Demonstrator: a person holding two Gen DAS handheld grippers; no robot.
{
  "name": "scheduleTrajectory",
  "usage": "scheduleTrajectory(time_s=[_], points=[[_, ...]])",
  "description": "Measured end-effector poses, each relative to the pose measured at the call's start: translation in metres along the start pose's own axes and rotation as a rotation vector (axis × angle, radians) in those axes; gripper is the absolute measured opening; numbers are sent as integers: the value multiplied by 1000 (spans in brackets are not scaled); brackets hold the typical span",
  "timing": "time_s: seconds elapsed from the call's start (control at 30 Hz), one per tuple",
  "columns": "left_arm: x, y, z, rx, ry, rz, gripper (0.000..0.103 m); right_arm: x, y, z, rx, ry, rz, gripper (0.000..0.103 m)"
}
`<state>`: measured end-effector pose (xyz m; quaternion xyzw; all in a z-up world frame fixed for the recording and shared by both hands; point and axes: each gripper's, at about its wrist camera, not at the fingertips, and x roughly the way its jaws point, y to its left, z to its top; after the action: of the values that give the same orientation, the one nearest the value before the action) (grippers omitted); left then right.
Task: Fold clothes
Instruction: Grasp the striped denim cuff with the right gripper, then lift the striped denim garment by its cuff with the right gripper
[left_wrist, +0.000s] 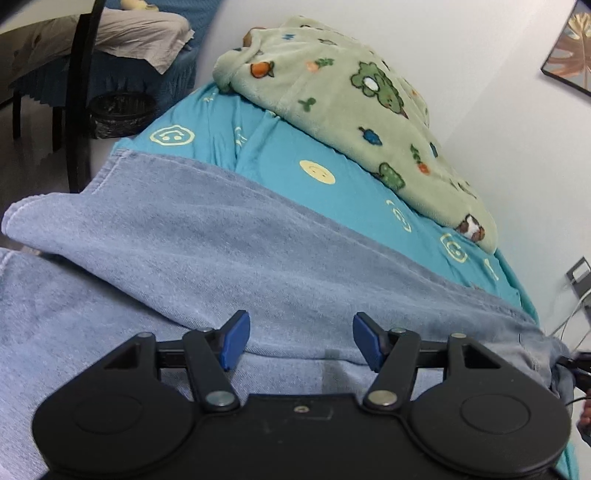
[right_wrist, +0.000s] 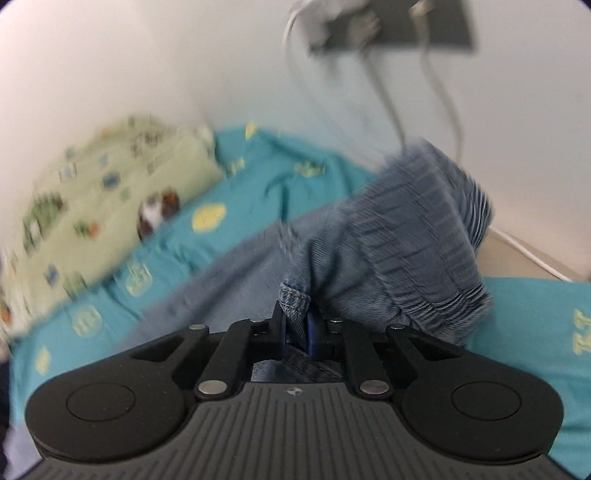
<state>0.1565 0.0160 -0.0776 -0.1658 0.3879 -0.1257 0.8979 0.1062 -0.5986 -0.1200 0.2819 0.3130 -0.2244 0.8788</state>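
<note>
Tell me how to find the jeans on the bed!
Look at the bed with the bright turquoise sheet dotted with yellow smiley faces. A fuzzy green blanket lies bunched by the wall; the jeans are spread in front of it. They are the only plain faded-blue denim, with a gathered stretchy waistband.

The bed (left_wrist: 280, 155) wears a turquoise sheet printed with pale yellow smiley faces. Light blue jeans (left_wrist: 207, 258) lie spread across its near part, and a green fleece blanket (left_wrist: 351, 110) with animal prints lies bunched along the wall side.
</note>
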Motion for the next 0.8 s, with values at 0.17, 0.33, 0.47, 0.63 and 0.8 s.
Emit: scheduleTrajectory(time_s=[0.17,0.33,0.47,0.63,0.8], points=[[4,0,-1,-2,12,-6,59,-14,-16,-7,35,-56,84,22],[3,1,-3,-3,6,-17,59,-59,-53,-17,150,-191,158,57],[4,4,-3,-17,14,-7,59,-70,-102,-34,290,-232,135,57],[4,0,-5,-2,13,17,59,-78,-153,-64,482,-244,227,55],[4,-2,-5,7,12,38,59,-90,-174,-82,499,-242,283,52]])
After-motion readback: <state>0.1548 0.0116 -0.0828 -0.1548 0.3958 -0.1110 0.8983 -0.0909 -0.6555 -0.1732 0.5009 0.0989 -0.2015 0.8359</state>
